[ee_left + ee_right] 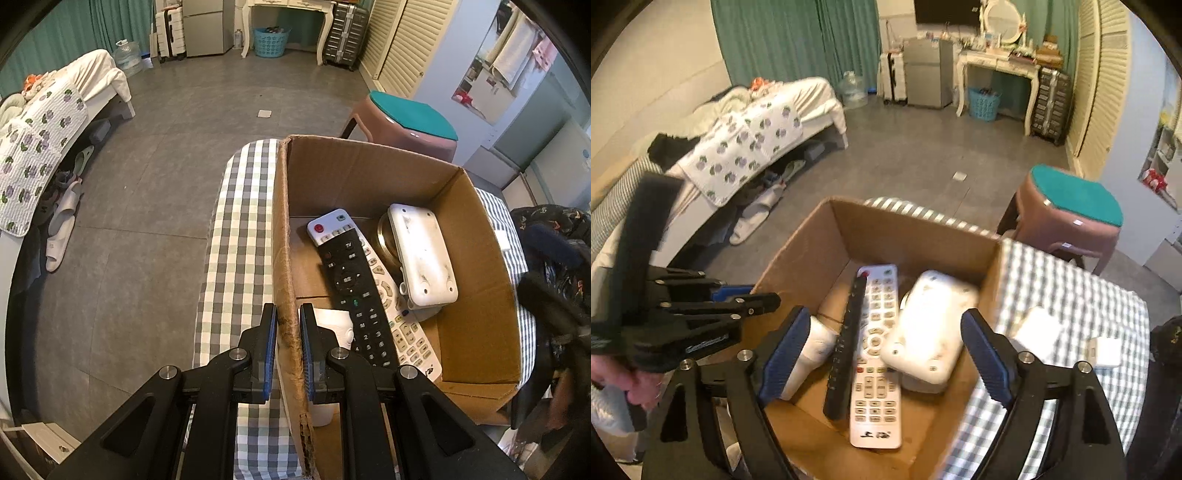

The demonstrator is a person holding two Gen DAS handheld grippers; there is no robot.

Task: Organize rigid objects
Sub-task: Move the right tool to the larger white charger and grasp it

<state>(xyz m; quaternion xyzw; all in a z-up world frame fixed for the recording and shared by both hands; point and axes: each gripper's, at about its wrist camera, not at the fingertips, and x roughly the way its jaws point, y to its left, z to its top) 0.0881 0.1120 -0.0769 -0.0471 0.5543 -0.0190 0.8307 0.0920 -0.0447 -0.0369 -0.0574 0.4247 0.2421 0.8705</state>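
Both grippers are black: the left gripper point(288, 350) and right gripper point(882, 354) have angular arms, silver round screw heads and ribbed blue pads point(783, 354) (pale lettering marks the left one's side).

A checked cloth point(240, 229) covered the table. Beside the table stood a pink stool point(406, 129) with a teal cushion point(1075, 195) on it. On the left was a bed point(783, 107) with a flowered blanket point(33, 155), and slippers point(61, 229) lay on the grey floor point(207, 92) under it. At the far wall stood a white dressing table point(993, 66), a blue basket point(270, 41) below it, a grey suitcase point(345, 35), and green curtains point(798, 40).
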